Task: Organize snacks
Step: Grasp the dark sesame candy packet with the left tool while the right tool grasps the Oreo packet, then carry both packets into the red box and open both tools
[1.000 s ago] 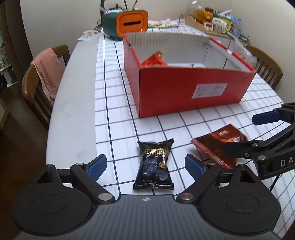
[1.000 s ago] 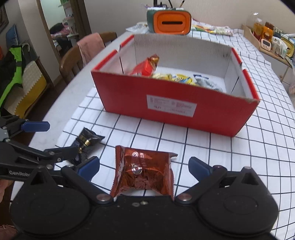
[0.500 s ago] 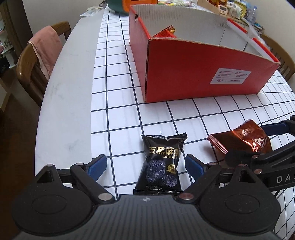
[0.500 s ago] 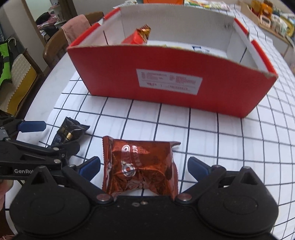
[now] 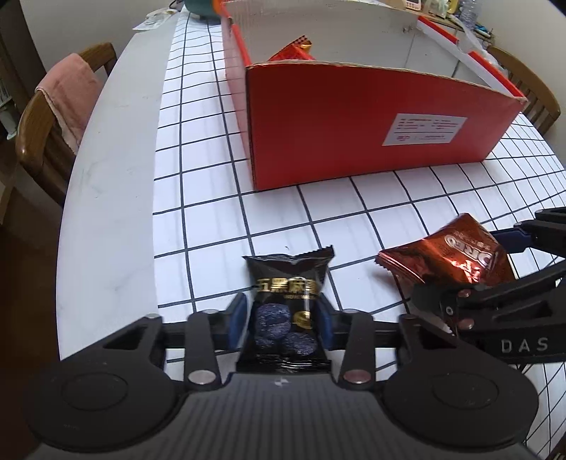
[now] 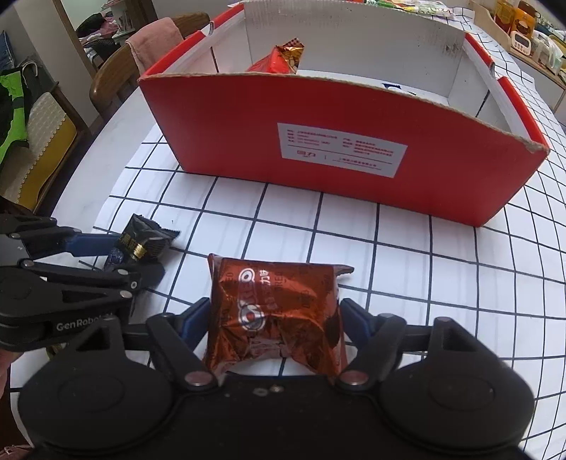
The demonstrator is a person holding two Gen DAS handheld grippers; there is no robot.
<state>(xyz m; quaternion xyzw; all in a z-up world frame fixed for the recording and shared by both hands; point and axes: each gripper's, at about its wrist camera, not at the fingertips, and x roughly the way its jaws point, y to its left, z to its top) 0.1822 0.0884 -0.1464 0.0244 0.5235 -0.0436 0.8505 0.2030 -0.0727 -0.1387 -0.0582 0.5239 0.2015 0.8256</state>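
A black snack packet point(image 5: 286, 300) lies on the checked tablecloth between the blue pads point(image 5: 237, 315) of my left gripper point(image 5: 281, 318). The jaws are closing and both pads touch its sides. A copper-brown Oreo packet point(image 6: 274, 311) sits between the pads point(image 6: 353, 318) of my right gripper point(image 6: 274, 322), whose jaws are closing too and squeeze it into a bulge. Each gripper shows in the other view: the right gripper point(image 5: 470, 269) and the left gripper point(image 6: 131, 258). Behind both stands an open red cardboard box point(image 6: 318, 141) with a red snack bag point(image 6: 279, 60) inside.
The box's near wall point(image 5: 353, 124) rises a short way behind both packets. A bare white strip of table point(image 5: 113, 177) runs along the left edge. A wooden chair with a pink towel point(image 5: 67, 99) stands beside it. Another chair point(image 5: 530, 88) and a cluttered shelf point(image 6: 523, 28) are at the right.
Both grippers dropped closer to the table and over their packets. Both pairs of jaws have narrowed from wide open onto the packets, and the Oreo packet now bulges upward.
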